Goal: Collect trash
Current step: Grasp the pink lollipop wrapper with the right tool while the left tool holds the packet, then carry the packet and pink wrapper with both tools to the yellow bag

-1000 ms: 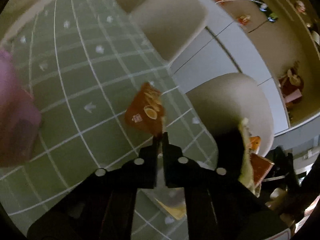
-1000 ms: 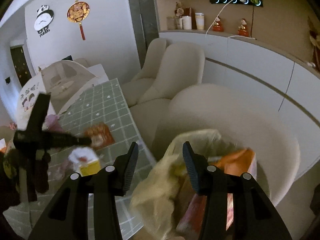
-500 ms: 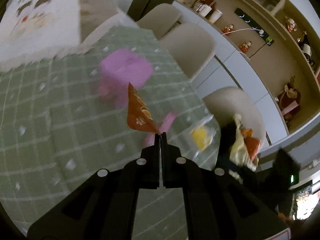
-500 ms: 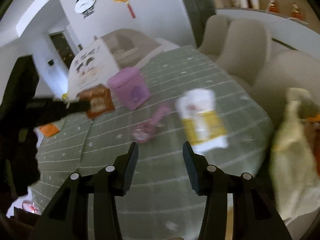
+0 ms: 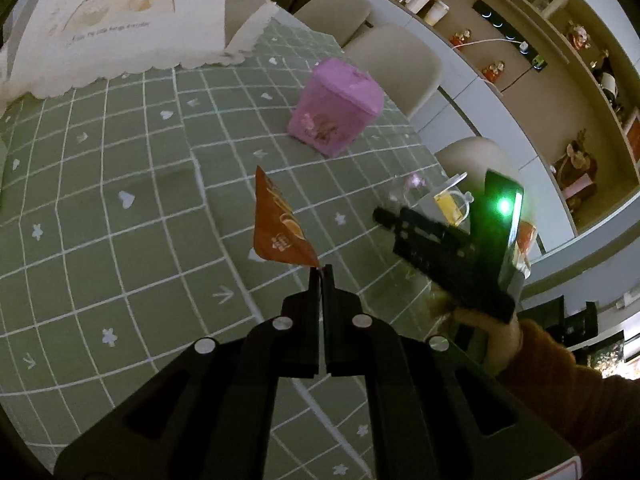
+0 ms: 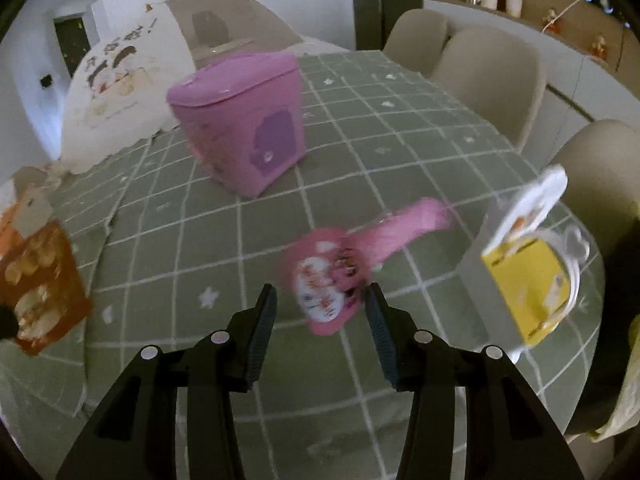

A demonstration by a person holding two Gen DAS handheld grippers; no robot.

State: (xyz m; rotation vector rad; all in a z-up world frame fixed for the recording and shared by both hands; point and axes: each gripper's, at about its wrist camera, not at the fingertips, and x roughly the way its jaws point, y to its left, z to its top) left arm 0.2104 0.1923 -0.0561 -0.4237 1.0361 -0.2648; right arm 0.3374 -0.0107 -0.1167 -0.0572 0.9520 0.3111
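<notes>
Pinching the lower corner of an orange snack wrapper (image 5: 276, 228) between its tips, our left gripper (image 5: 323, 271) is holding the packet up above the green checked tablecloth (image 5: 120, 240), its jaws pressed together with only the thin foil between them. From the right wrist view we are seeing that same wrapper (image 6: 38, 276) hanging at the far left, clear of the cloth.

We are holding our right gripper (image 6: 320, 312) wide apart and empty, its ribbed fingers (image 6: 262, 330) standing either side of a crumpled pink wrapper (image 6: 332, 284) that is lying on the tablecloth (image 6: 200, 240); the picture is blurred there, and we cannot tell whether the tips are touching it or the cloth. The wrapper's long pink tail is trailing away toward the right. Just beyond it to the right, a white and yellow packet (image 6: 528, 256) is standing tilted near the table's edge.

Farther back on the table, a pink lidded bin (image 6: 240, 120) is sitting upright, well apart from both wrappers; in the left wrist view it (image 5: 336, 108) is standing beyond the held wrapper. In that view we are also seeing our right hand (image 5: 480, 328), in an orange sleeve, gripping the black tool body with its green light glowing. Pale chairs (image 6: 488, 76) are lining the far side of the table.
</notes>
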